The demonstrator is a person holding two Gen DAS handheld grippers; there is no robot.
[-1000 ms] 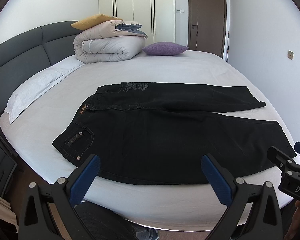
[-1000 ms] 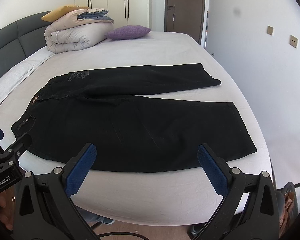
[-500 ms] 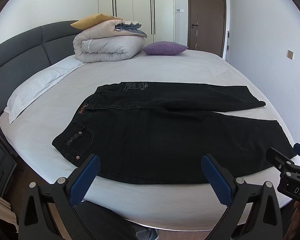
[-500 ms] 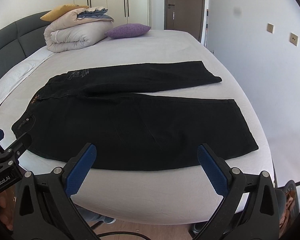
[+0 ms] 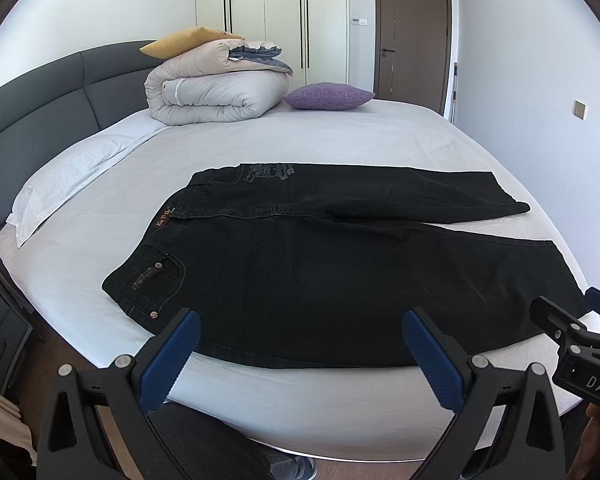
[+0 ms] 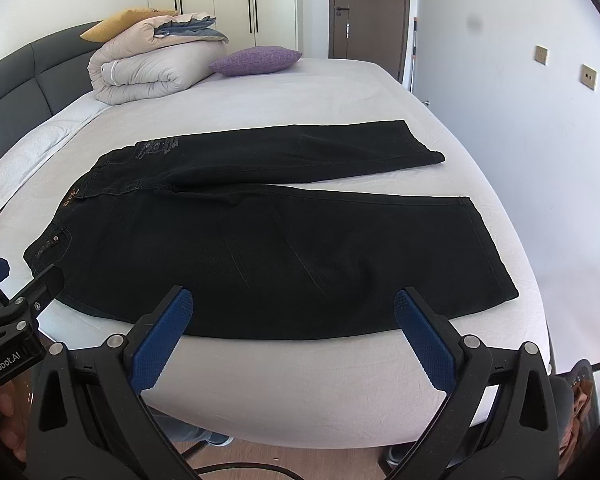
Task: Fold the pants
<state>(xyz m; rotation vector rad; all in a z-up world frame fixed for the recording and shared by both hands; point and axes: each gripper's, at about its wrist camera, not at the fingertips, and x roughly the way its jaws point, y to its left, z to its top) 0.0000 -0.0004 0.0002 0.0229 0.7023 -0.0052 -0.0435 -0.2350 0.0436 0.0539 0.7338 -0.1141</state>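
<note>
Black jeans [image 5: 340, 280] lie flat on the white bed [image 5: 340, 148], waist to the left, both legs spread to the right; they also show in the right wrist view [image 6: 280, 248]. My left gripper [image 5: 300, 344] is open and empty, held just above the near edge of the jeans near the waist end. My right gripper [image 6: 294, 324] is open and empty above the near edge of the near leg. Each gripper shows at the edge of the other's view: the right gripper [image 5: 572, 320] and the left gripper [image 6: 20, 284].
A rolled duvet [image 5: 216, 92] with a yellow pillow [image 5: 184, 40] and a purple cushion [image 5: 328, 96] lie at the far end of the bed. A grey headboard [image 5: 40, 104] runs along the left. A white wall [image 6: 520, 140] stands close on the right.
Both grippers have moved slightly forward and up over the near edge of the bed. The jeans have not moved.
</note>
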